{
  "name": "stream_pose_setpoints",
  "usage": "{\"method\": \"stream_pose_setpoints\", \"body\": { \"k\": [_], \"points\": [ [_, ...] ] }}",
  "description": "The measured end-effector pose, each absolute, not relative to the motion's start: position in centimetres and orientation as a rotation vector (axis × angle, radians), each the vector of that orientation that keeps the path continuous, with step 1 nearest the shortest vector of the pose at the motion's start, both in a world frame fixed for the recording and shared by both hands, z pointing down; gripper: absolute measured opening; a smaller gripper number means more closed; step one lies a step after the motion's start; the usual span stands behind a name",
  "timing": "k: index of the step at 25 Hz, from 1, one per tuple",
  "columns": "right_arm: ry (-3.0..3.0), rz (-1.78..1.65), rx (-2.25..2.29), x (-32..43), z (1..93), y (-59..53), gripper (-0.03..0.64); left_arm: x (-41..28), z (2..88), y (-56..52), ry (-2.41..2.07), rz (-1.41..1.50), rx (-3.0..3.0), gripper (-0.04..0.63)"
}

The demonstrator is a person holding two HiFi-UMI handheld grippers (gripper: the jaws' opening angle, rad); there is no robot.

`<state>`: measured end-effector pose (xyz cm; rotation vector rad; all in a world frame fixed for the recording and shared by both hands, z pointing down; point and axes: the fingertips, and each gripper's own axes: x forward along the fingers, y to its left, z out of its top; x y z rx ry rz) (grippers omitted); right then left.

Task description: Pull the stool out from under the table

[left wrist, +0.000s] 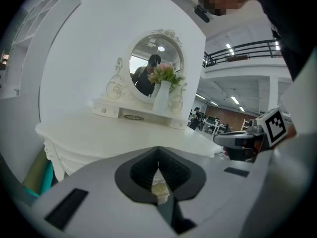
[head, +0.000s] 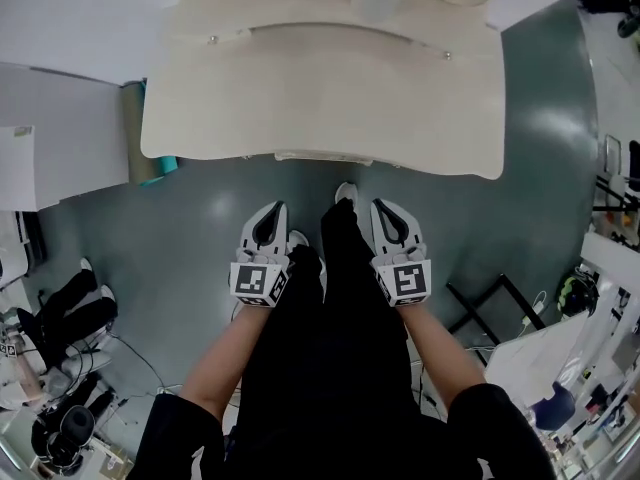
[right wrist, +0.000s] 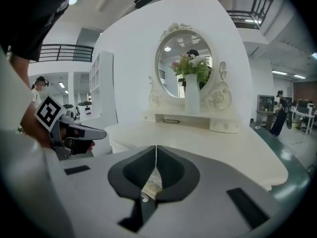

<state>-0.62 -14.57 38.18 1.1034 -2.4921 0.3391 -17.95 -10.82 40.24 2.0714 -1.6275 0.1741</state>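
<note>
A cream dressing table (head: 320, 98) with an oval mirror (right wrist: 184, 66) and a vase of flowers (right wrist: 191, 90) stands in front of me. A pale strip (head: 322, 156) shows under its front edge; I cannot tell whether it is the stool. My left gripper (head: 268, 216) and right gripper (head: 387, 211) hang side by side over the grey floor, short of the table, both pointing at it. Both are shut with nothing held. In the left gripper view the jaws (left wrist: 158, 150) meet, and the right gripper view shows the same (right wrist: 156, 148). A pale patterned patch shows through each gap.
A teal and olive roll (head: 138, 133) leans at the table's left end. A white panel (head: 50, 138) stands on the left, with black bags and cables (head: 70, 318) on the floor. A black folding frame (head: 492, 303) lies at the right. My shoe (head: 346, 192) is near the table.
</note>
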Motion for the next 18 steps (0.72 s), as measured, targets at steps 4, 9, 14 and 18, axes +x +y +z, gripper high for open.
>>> {"method": "stream_pose_setpoints", "body": {
  "k": [4,9,14,18],
  "points": [
    [-2.441,0.391,1.145,-0.2,42.2,-13.9,0.019,-17.0,43.6,-10.4,-1.579,0.209,2.114,0.014],
    [-2.401,0.426,1.171,-1.0,47.3,-14.0,0.02,-17.0,47.2,-10.6,-1.566,0.239,2.144,0.014],
    [-2.386,0.438,1.196,-0.3,50.6,-13.5,0.02,-16.2,50.3,-10.1,-1.572,0.256,2.133,0.014],
    [-2.367,0.429,1.177,1.3,52.6,-12.3,0.02,-14.7,52.1,-9.4,-1.565,0.29,2.124,0.014]
  ]
}}
